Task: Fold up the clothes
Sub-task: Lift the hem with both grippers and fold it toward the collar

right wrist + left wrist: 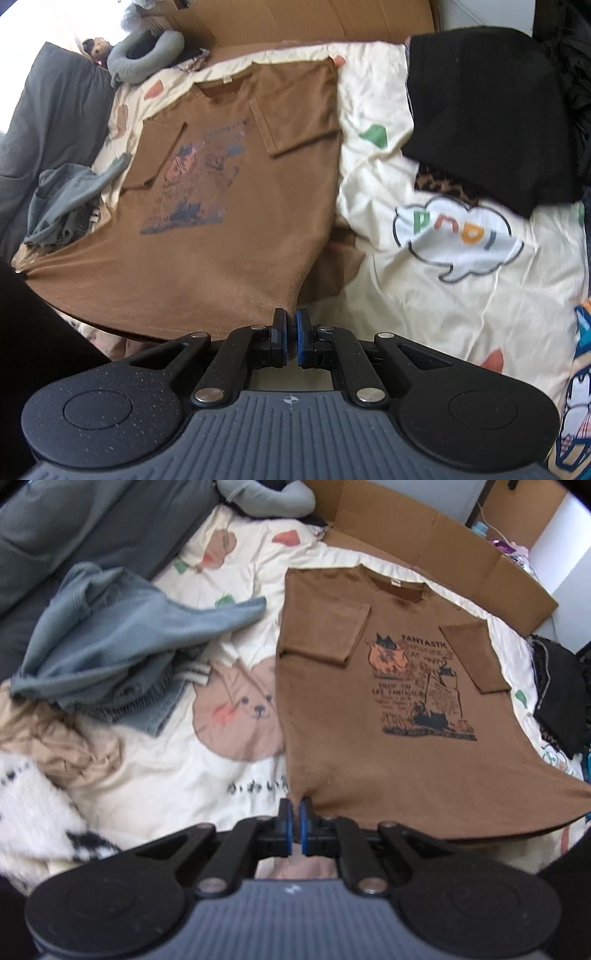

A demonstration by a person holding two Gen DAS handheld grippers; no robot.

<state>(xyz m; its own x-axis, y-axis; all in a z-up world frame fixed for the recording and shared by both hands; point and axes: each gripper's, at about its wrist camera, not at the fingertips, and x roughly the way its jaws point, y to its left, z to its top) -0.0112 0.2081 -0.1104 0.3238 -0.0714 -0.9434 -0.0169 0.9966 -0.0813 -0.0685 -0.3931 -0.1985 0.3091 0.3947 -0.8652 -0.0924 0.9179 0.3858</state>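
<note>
A brown T-shirt (391, 709) with a dark printed picture lies front up on the bed, both sleeves folded inward over the chest. My left gripper (295, 806) is shut on the shirt's bottom left hem corner, which is lifted off the cover. In the right wrist view the same T-shirt (229, 229) stretches away from me, and my right gripper (290, 319) is shut on its bottom right hem corner. The hem hangs taut between the two grippers above the bedding.
A cream bed cover (207, 775) with cartoon prints lies under everything. A blue-grey garment pile (107, 646) sits left of the shirt. Black folded clothes (491, 122) lie to the right. Flattened cardboard (436, 542) lines the far side, with a grey neck pillow (144, 59) near it.
</note>
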